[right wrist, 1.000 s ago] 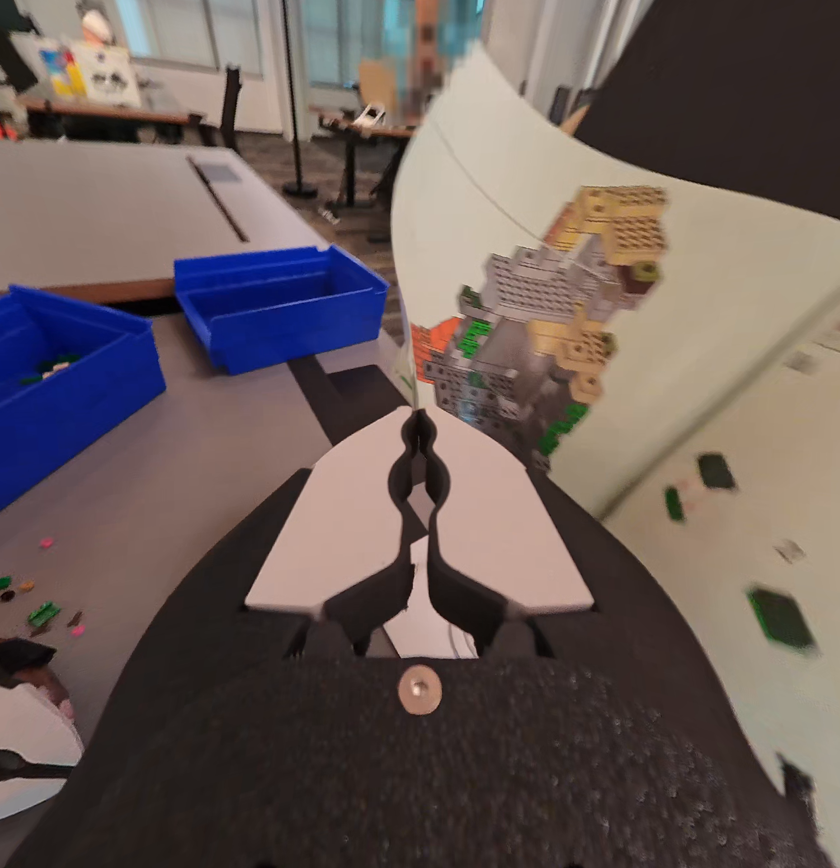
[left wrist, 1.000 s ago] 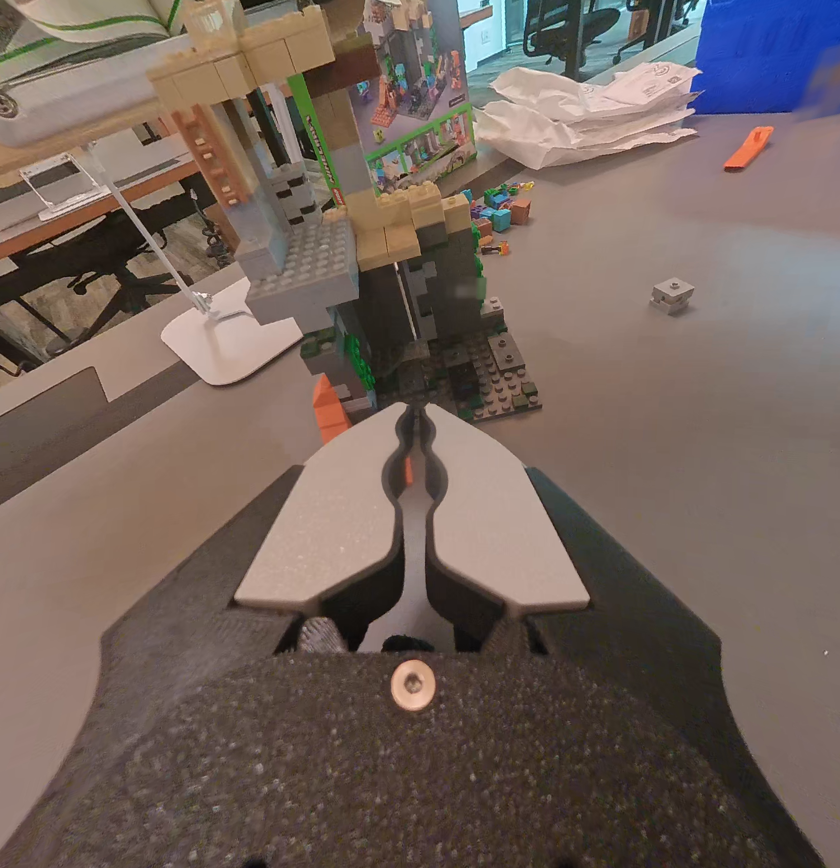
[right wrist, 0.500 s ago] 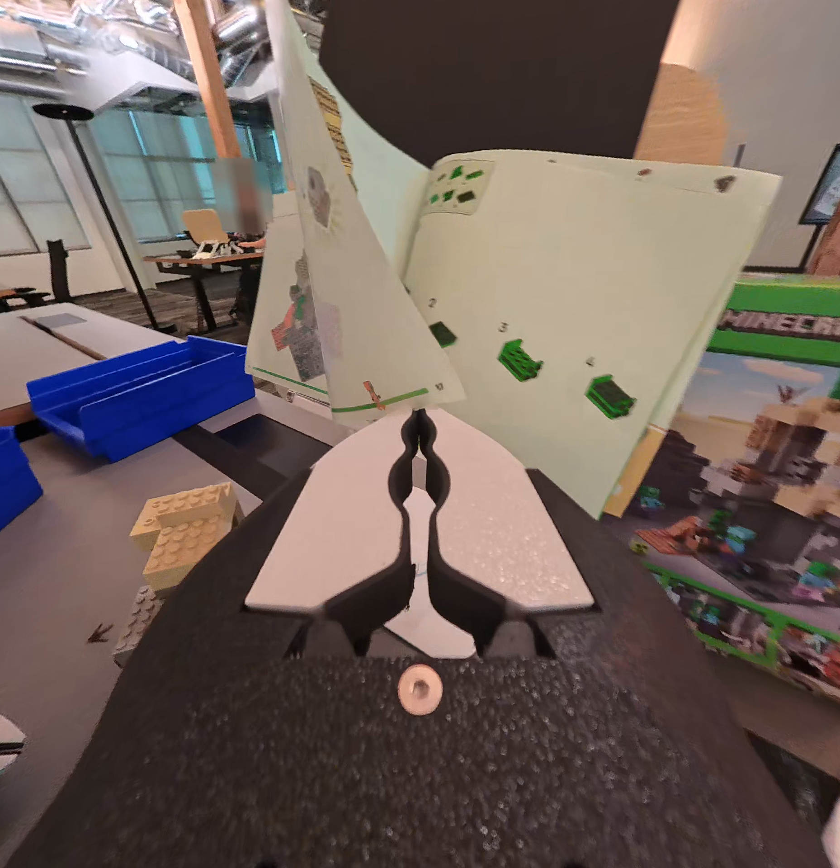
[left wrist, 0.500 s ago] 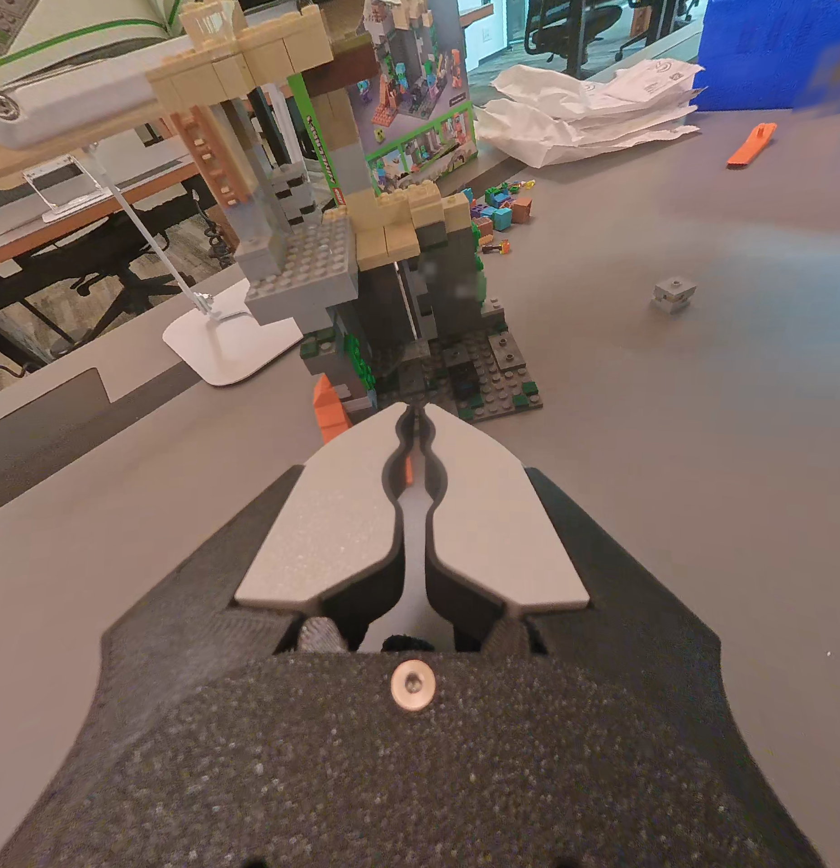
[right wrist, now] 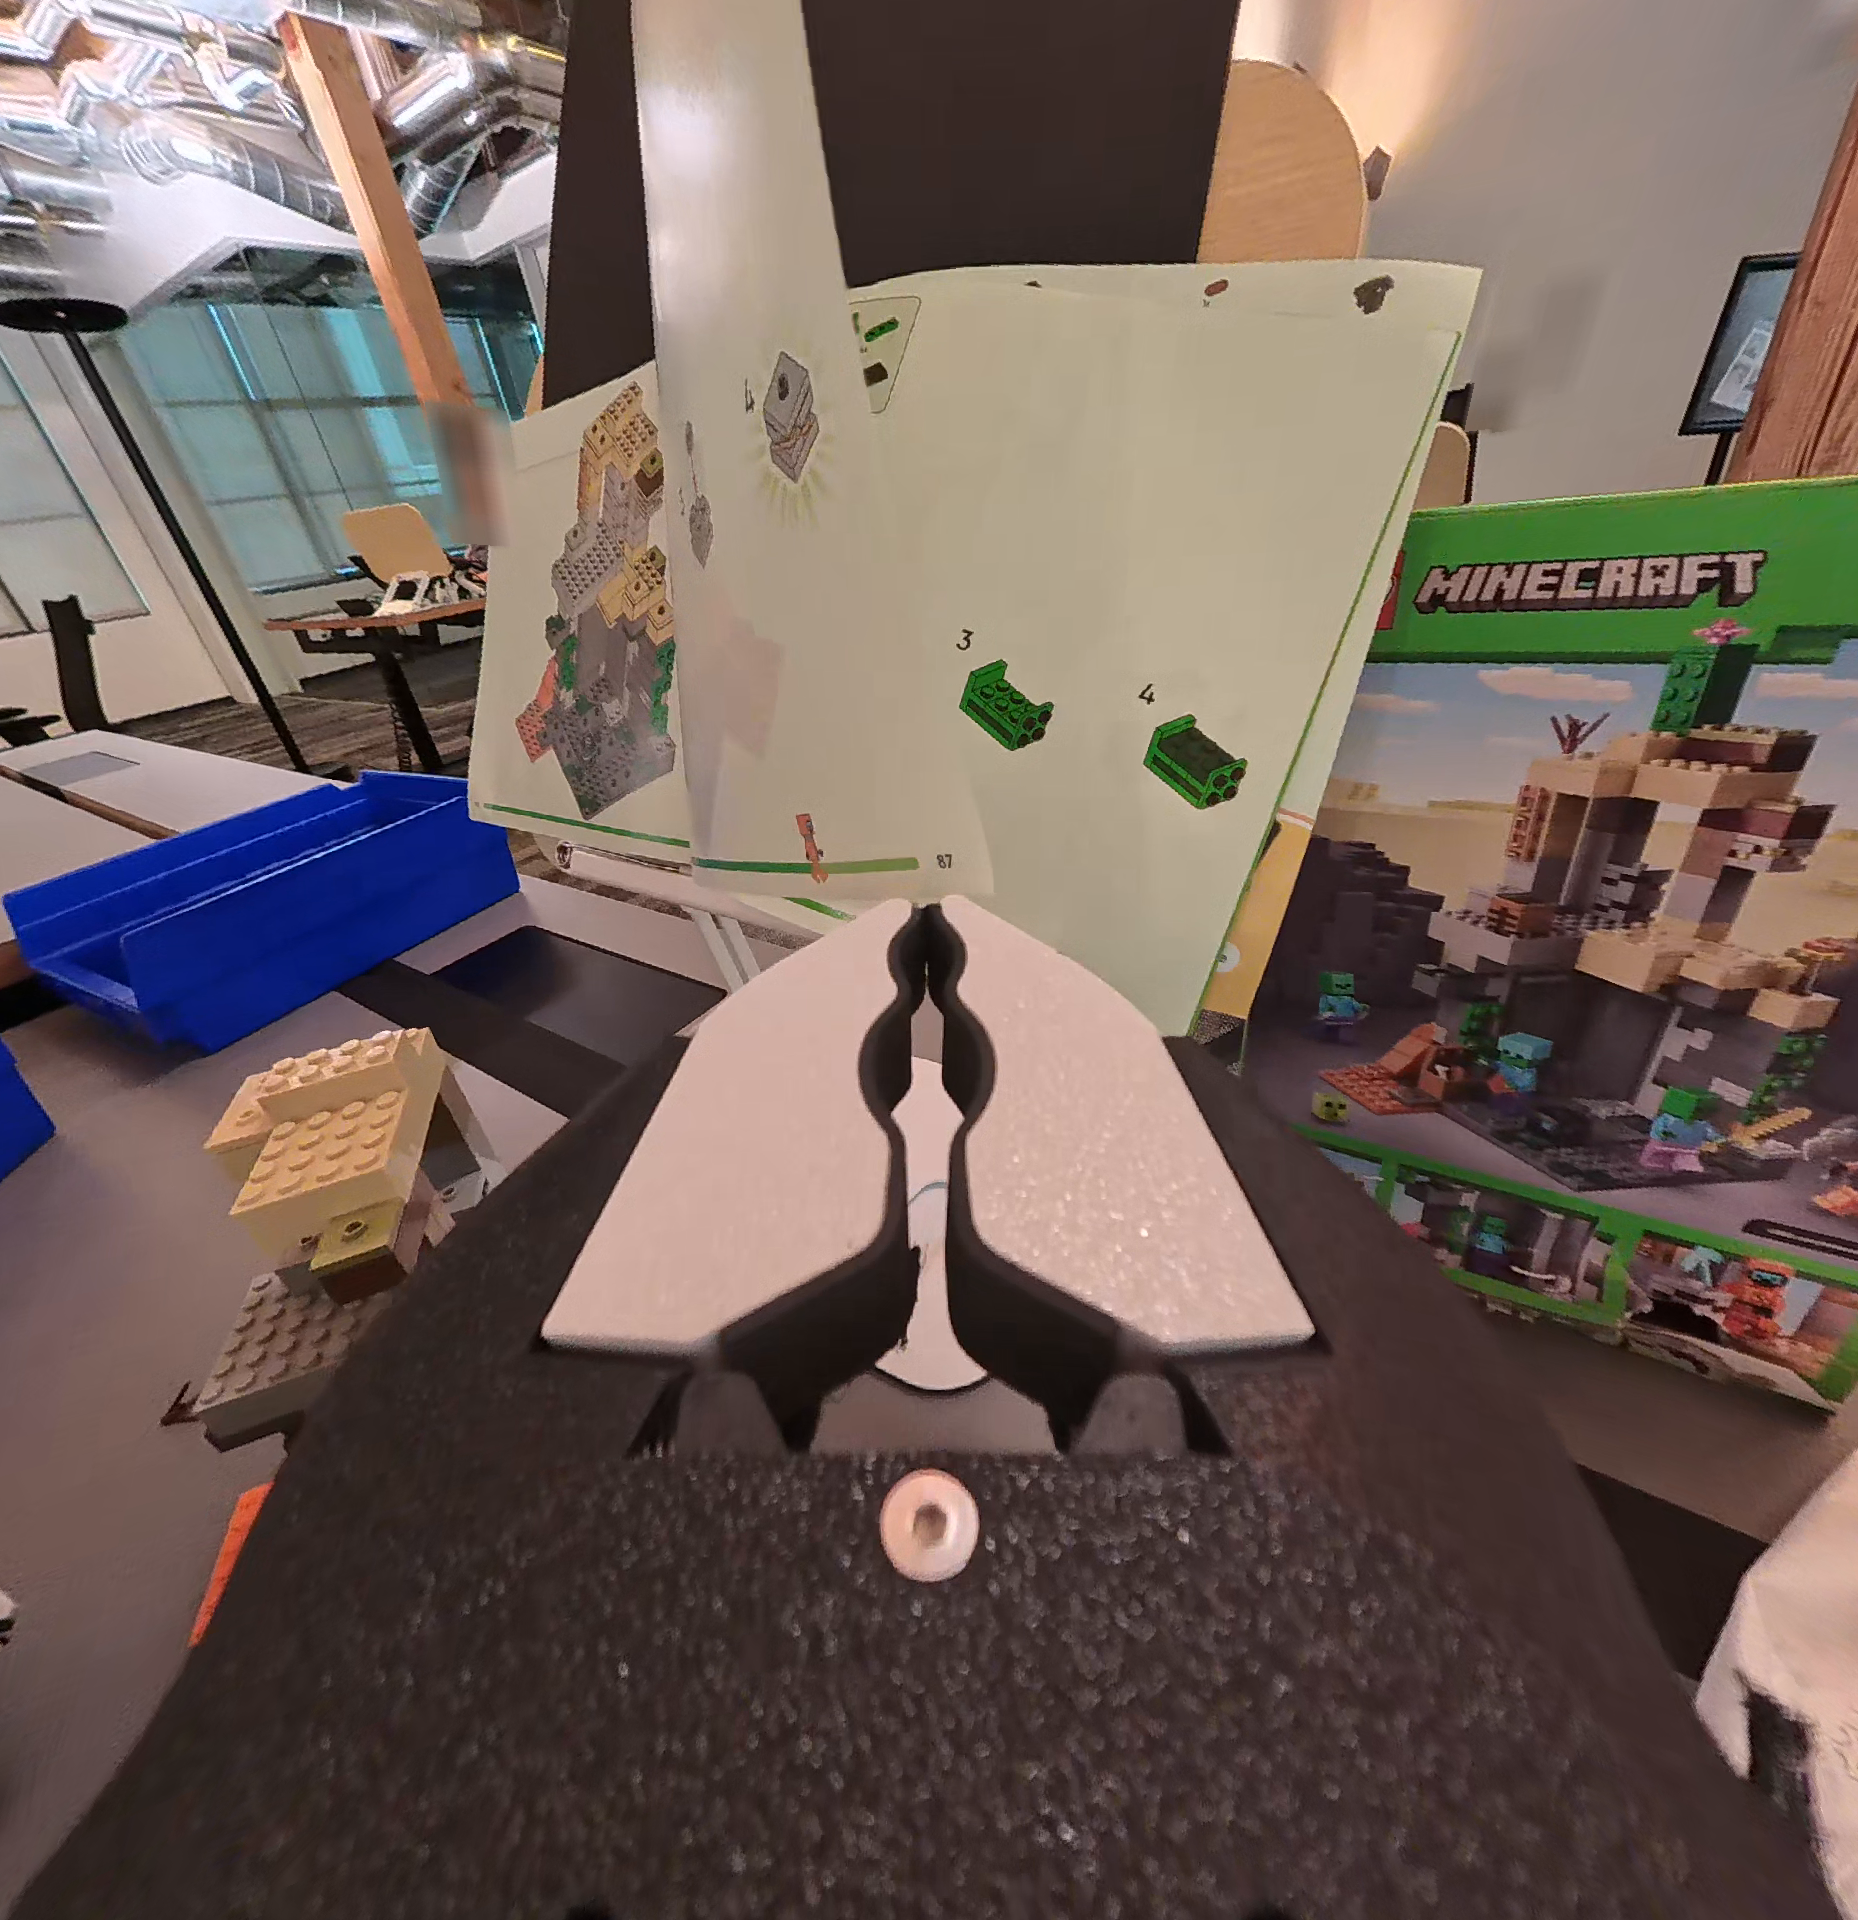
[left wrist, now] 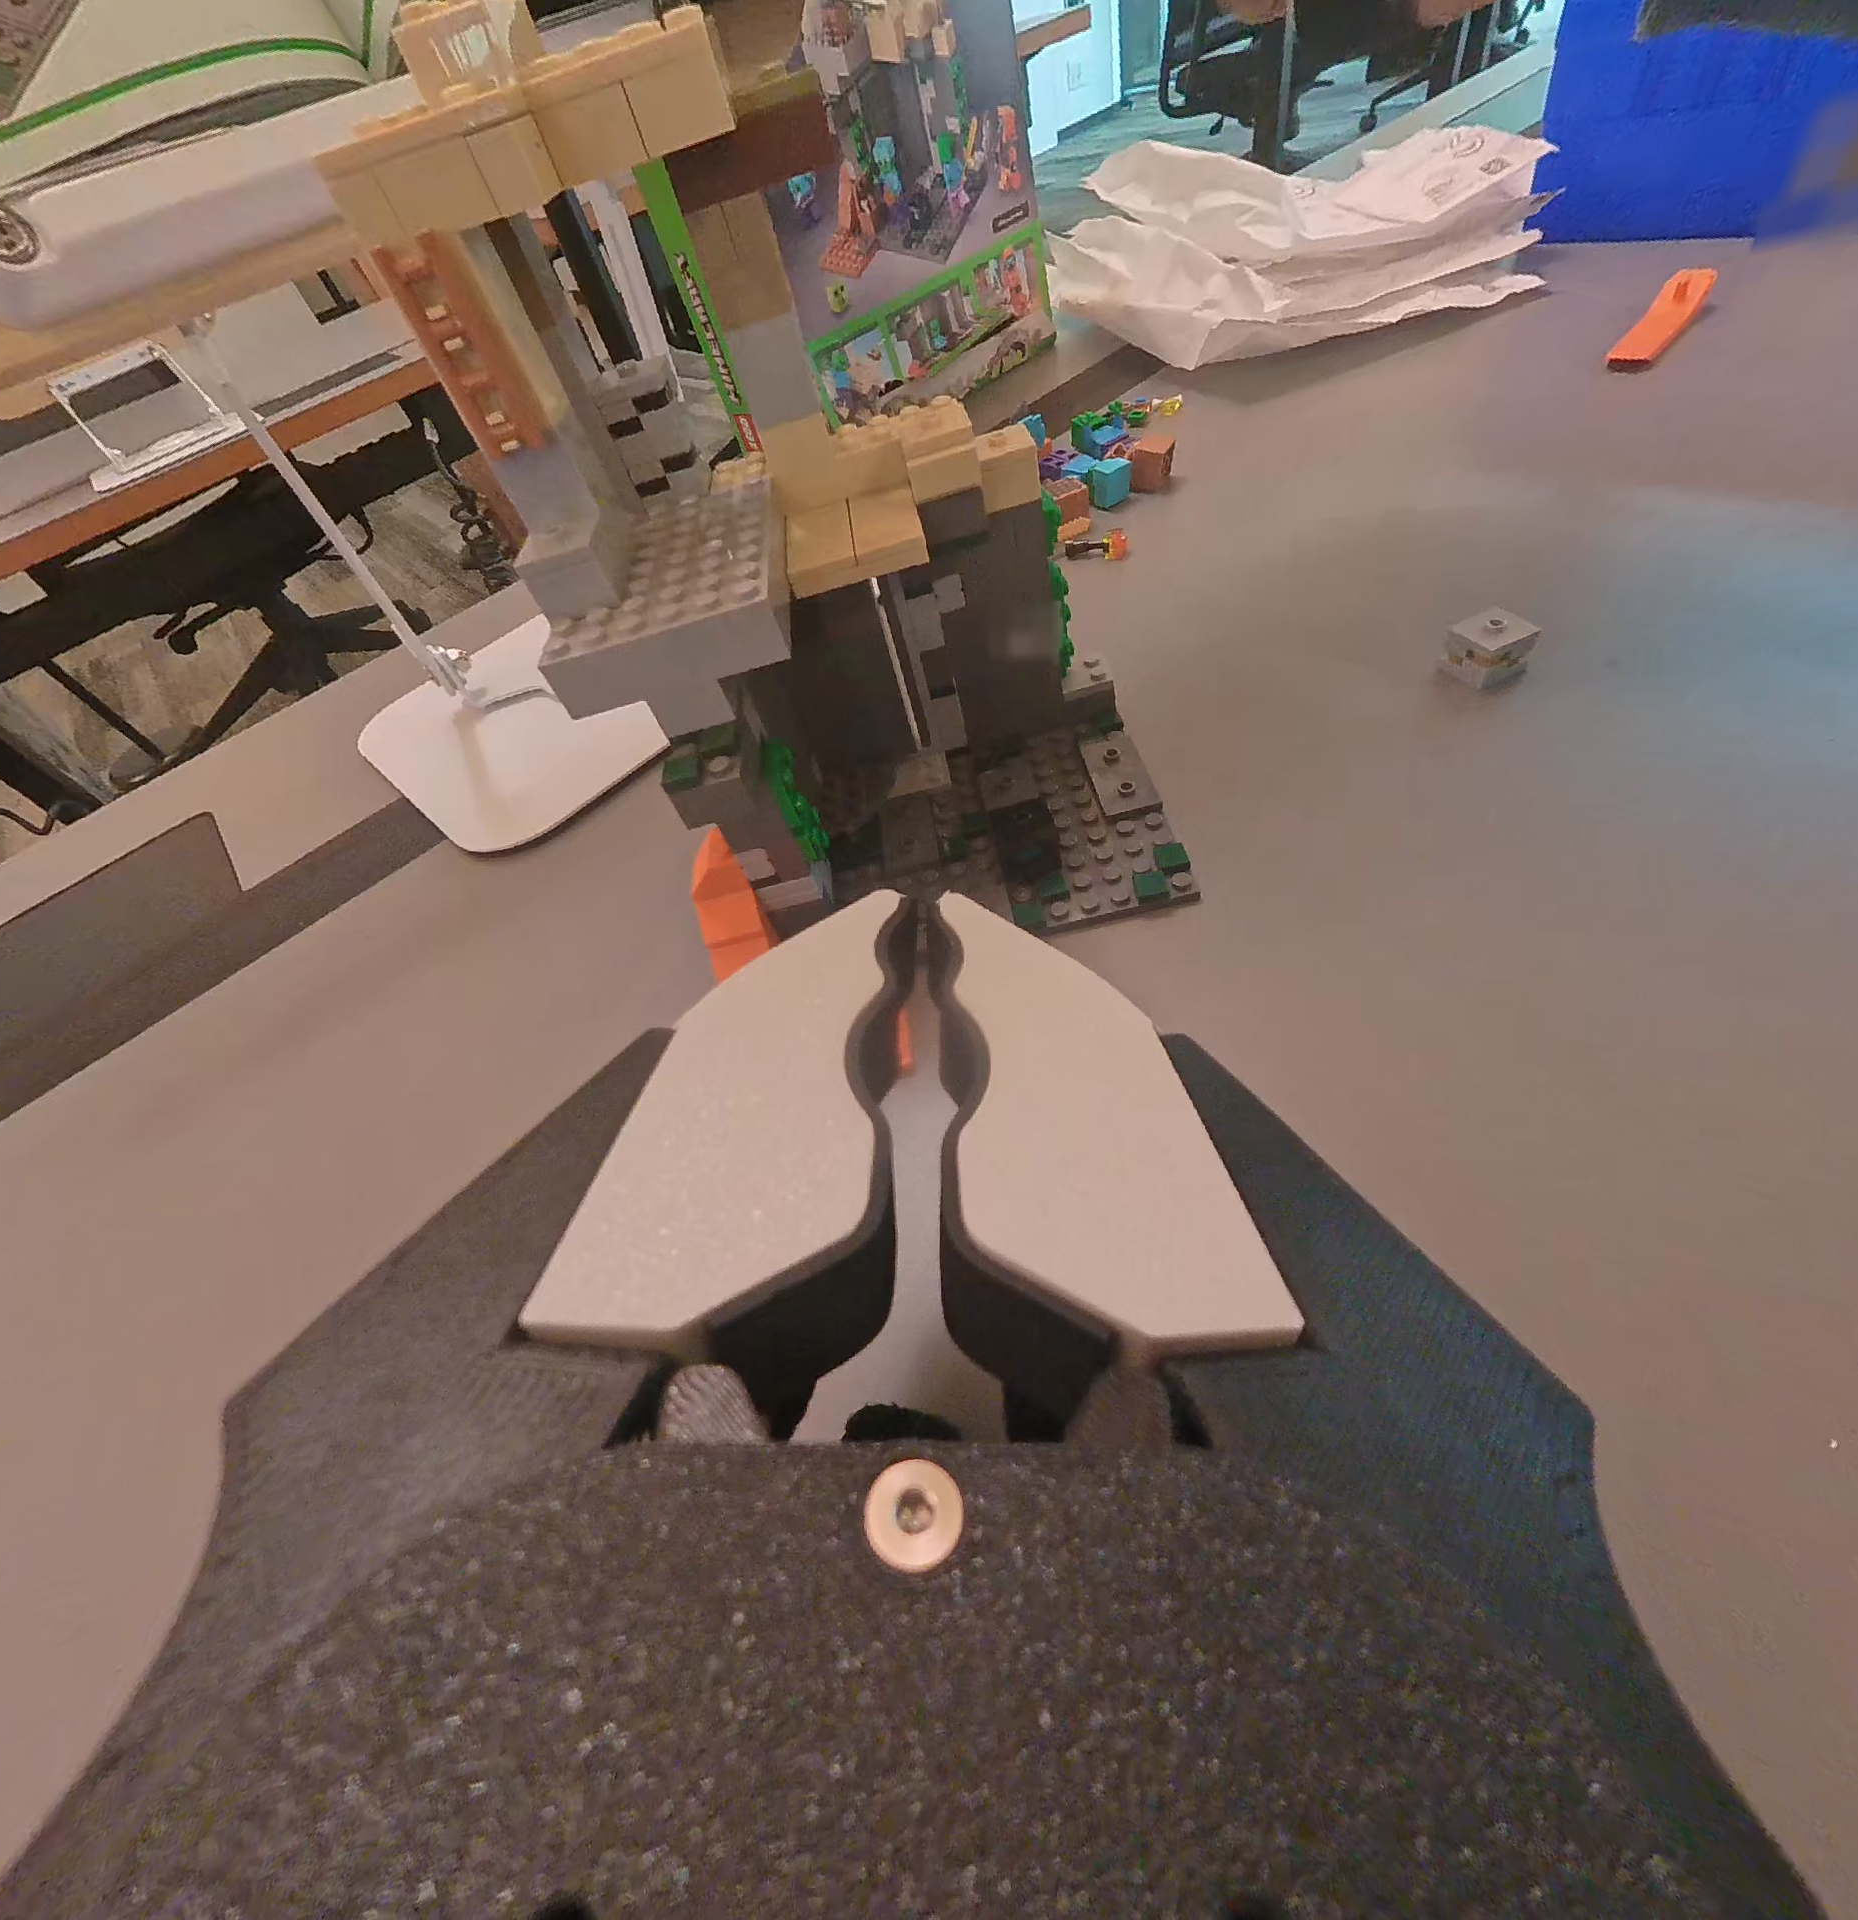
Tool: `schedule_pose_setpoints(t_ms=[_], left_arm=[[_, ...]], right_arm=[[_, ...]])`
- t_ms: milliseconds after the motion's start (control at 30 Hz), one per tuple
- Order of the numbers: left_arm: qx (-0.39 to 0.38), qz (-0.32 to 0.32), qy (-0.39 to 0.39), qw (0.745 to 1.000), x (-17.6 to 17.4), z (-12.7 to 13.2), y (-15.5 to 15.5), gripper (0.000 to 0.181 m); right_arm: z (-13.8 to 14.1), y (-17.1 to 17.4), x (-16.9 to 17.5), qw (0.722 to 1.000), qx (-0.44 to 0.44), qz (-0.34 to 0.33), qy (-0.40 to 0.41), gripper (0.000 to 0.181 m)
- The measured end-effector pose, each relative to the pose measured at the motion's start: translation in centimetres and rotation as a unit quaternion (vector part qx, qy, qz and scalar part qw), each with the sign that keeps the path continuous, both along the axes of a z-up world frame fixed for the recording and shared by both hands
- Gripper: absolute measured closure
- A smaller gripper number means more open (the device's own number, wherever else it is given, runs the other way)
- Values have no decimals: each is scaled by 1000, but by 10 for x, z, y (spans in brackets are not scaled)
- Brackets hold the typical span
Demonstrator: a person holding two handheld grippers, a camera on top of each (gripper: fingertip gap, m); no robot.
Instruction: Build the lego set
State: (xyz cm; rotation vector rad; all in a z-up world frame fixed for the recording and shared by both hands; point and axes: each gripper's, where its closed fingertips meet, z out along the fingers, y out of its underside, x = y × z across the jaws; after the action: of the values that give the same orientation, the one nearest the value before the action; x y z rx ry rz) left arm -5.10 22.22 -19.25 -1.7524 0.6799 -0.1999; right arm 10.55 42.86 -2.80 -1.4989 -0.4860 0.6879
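Our left hand-held gripper (left wrist: 920, 906) is clenched on nothing, low over the bench (left wrist: 1424, 1039), with the lego tower (left wrist: 800, 582) at 12 o'clock. Our right hand-held gripper (right wrist: 927, 908) is clenched too, tips at a page of the booklet (right wrist: 1060, 540); whether it pinches the page, we cannot tell.

Both views are evenly lit by soft indoor light, with daylight from the windows (right wrist: 125, 468) at far left. The desk (left wrist: 1527, 1039) shows only faint shadows. Heavy fisheye bending at the edges, the booklet (right wrist: 759, 520) page is motion-blurred, and the blue bin (left wrist: 1714, 114) is smeared too
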Motion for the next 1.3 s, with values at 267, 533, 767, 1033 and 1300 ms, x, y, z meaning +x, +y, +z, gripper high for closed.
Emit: schedule_pose_setpoints(t_ms=[267,533,767,1033,1300], left_arm=[[-1,0,0,1000,0,0,0,180],[-1,0,0,1000,0,0,0,180],[0,0,-1,1000,0,0,0,180],[1,0,0,1000,0,0,0,180],[1,-1,1,1000,0,0,0,180]], right_arm=[[0,1,1,1000,-1,4,0,181],[-1,0,1,1000,-3,8,0,181],[-1,-3,-2,1000,-2,17,-7,181],[-1,-4,-5,1000,0,21,-11,181],[1,-6,-9,1000,0,26,-15,181]])
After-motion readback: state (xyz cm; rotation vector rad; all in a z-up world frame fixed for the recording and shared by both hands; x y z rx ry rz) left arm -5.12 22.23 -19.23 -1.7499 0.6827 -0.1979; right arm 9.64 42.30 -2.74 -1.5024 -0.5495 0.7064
